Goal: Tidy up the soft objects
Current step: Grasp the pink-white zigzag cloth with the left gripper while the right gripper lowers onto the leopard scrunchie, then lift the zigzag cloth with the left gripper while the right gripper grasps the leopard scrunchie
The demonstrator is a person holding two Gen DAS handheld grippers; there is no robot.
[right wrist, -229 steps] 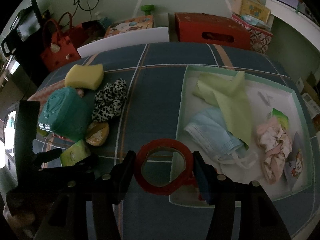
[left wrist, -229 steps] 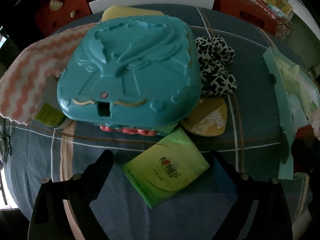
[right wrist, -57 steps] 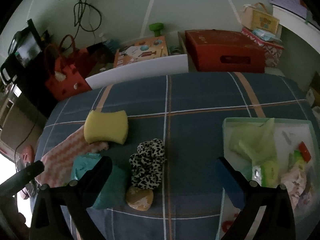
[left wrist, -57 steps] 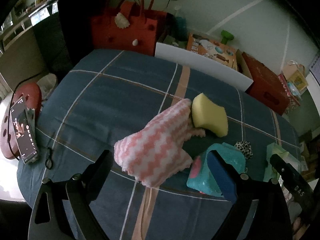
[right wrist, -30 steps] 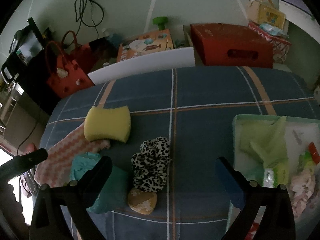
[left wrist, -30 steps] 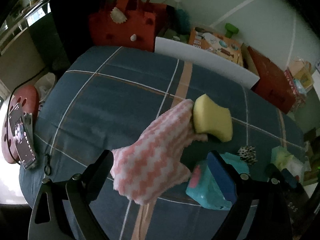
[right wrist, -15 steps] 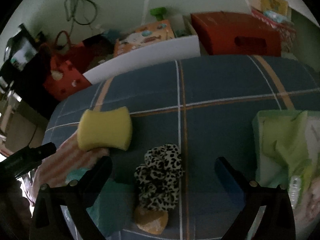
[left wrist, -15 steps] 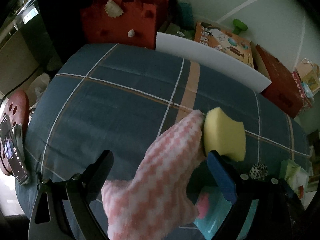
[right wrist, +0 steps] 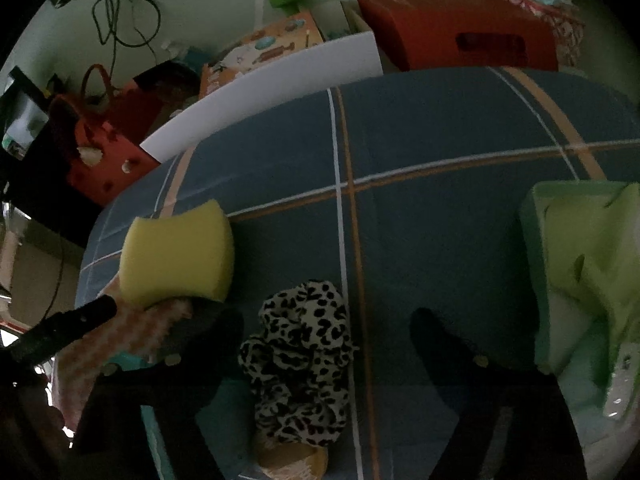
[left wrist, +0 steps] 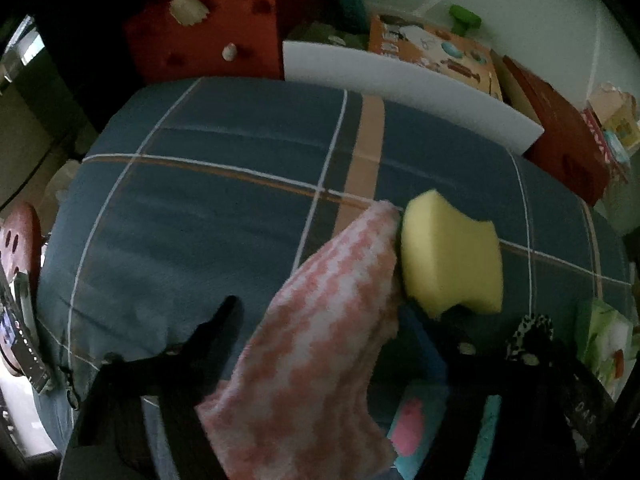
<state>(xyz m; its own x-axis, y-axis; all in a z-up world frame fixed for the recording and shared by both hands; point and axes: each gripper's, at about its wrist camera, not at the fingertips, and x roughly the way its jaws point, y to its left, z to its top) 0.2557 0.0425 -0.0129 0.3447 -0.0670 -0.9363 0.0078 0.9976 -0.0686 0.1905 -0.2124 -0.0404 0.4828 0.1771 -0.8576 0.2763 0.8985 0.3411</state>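
A pink-and-white zigzag cloth (left wrist: 316,344) lies on the blue plaid tablecloth (left wrist: 224,216), between the fingers of my open left gripper (left wrist: 324,316). A yellow sponge (left wrist: 452,256) rests on its far end; it also shows in the right wrist view (right wrist: 176,256). A leopard-print scrunchie (right wrist: 304,360) lies between the fingers of my open right gripper (right wrist: 328,316). The scrunchie also shows at the right of the left wrist view (left wrist: 528,336). A pale green tray (right wrist: 536,288) at the right holds a green cloth (right wrist: 592,264) and other soft items.
A teal toy case (left wrist: 416,432) sits under the cloth's near end. A tan heart-shaped item (right wrist: 292,460) lies just below the scrunchie. Beyond the table are a white board (right wrist: 264,92), a red bag (left wrist: 208,24) and a red box (right wrist: 464,36).
Both grippers have moved forward and lower. The left now straddles the zigzag cloth; the right now straddles the scrunchie. Both stay open and empty.
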